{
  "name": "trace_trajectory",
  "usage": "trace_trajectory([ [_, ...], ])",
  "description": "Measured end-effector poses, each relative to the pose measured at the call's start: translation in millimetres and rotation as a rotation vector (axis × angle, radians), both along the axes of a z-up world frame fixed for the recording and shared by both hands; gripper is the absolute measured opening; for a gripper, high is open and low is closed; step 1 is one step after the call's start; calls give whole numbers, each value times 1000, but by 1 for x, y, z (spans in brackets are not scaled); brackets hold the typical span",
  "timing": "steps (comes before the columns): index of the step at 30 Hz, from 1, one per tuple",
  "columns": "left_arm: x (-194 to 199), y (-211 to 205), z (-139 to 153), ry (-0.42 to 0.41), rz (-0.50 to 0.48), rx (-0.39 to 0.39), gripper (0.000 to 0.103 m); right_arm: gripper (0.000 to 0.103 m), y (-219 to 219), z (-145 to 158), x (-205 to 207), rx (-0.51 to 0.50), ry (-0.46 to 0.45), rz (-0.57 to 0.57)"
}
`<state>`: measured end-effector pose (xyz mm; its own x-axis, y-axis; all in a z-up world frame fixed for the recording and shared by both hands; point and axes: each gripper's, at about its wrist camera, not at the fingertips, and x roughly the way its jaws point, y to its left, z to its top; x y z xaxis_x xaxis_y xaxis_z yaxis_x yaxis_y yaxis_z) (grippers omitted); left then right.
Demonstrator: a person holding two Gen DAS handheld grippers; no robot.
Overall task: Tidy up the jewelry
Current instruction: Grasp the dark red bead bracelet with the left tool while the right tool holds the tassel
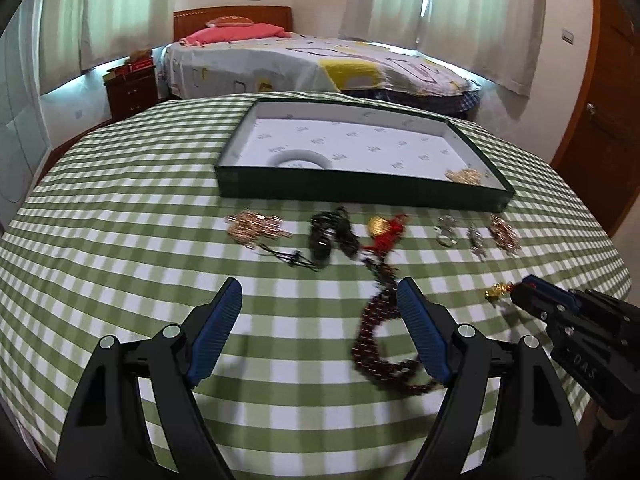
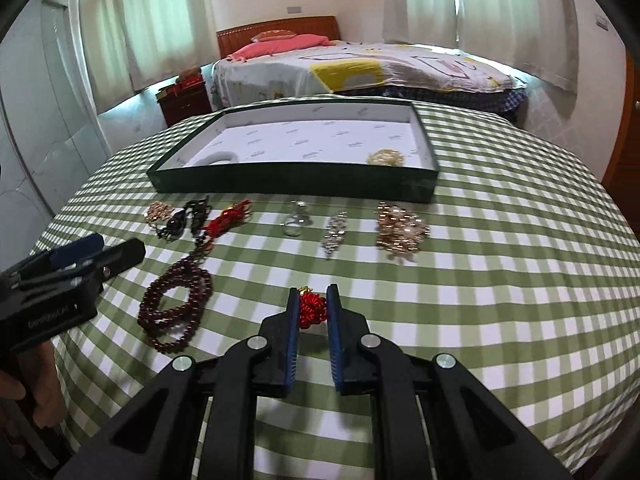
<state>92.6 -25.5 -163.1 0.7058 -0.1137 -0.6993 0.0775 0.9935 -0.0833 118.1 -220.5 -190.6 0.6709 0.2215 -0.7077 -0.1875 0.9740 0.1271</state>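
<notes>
A dark green tray with a white lining sits at the far side of the checked table, a gold piece in its right corner. In front of it lie a row of pieces: gold chains, black beads, a red tassel with a gold coin, silver pieces and a rose-gold cluster. A dark red bead necklace lies near my open left gripper. My right gripper is shut on a red knot charm.
The table has a green and white checked cloth. Behind it stand a bed, a dark nightstand and curtained windows. A wooden door is on the right.
</notes>
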Motion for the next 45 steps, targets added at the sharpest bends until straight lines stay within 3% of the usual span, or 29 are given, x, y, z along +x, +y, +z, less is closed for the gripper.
trace_trajectory([
  [12, 4, -31, -25, 50, -59, -3, 79, 14, -17, -3, 0, 35, -3, -30],
  [20, 3, -42, -31, 41, -83, 33, 80, 14, -19, -6, 1, 44, 2, -35],
  [22, 2, -43, -31, 38, -81, 49, 76, 14, -19, -6, 0, 44, 2, -35],
  [25, 1, -46, -31, 26, -86, 80, 56, 14, -19, -7, 1, 45, 3, -35],
  [30, -1, -42, -29, 23, -107, 58, 22, 14, -19, -6, 0, 45, 3, -34],
  [38, -6, -36, -23, 4, -130, 33, 16, 14, -17, -2, -2, 47, -17, -26],
  [39, -7, -36, -22, -2, -131, 31, 11, 14, -17, -1, -2, 48, -21, -25],
  [45, -15, -35, -5, -68, -141, 31, 11, 13, -14, 6, -4, 48, -42, -16],
])
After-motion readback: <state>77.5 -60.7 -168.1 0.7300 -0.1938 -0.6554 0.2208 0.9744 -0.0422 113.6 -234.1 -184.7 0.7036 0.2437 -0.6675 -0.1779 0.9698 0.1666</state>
